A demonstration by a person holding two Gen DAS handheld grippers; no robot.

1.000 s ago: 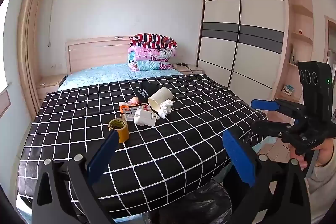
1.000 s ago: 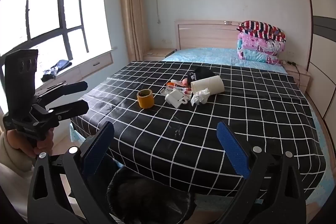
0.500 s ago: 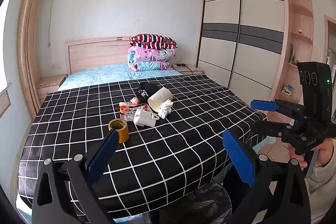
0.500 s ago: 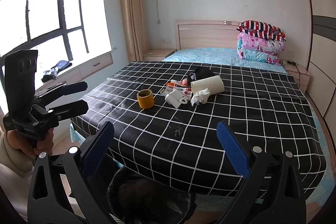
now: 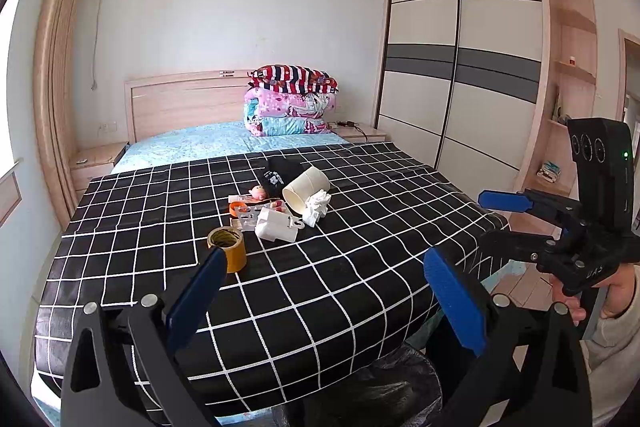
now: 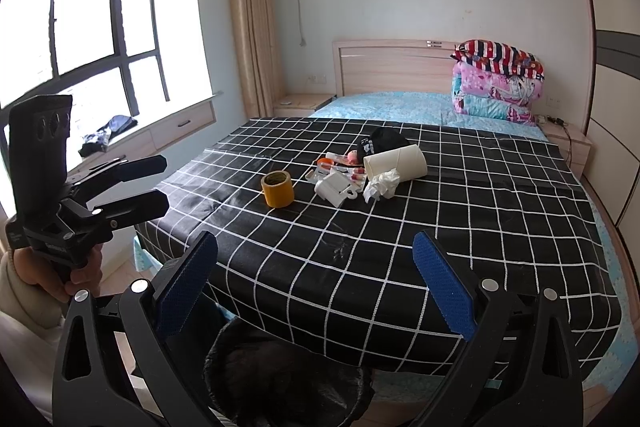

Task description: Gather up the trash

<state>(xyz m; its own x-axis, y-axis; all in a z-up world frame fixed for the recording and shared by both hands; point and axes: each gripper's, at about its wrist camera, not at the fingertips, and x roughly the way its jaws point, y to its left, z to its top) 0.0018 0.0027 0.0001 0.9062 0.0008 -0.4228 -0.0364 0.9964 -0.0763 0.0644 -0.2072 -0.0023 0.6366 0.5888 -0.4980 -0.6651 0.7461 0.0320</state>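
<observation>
My left gripper (image 5: 320, 291) and right gripper (image 6: 316, 283): jaws apart, empty; paper cup (image 6: 396, 163) lies sideways on bed (image 6: 400, 247) well ahead, mouth toward tape roll (image 6: 277, 189).

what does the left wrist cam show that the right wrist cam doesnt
Only the left wrist view shows the full sliding wardrobe, the shelves beside it, and the right gripper, open. Only the right wrist view shows the window, the curtain, and the left gripper, open. Both show the checked bedspread, the tape roll, the crumpled tissue, and the black-lined bin at the bed's foot.
</observation>
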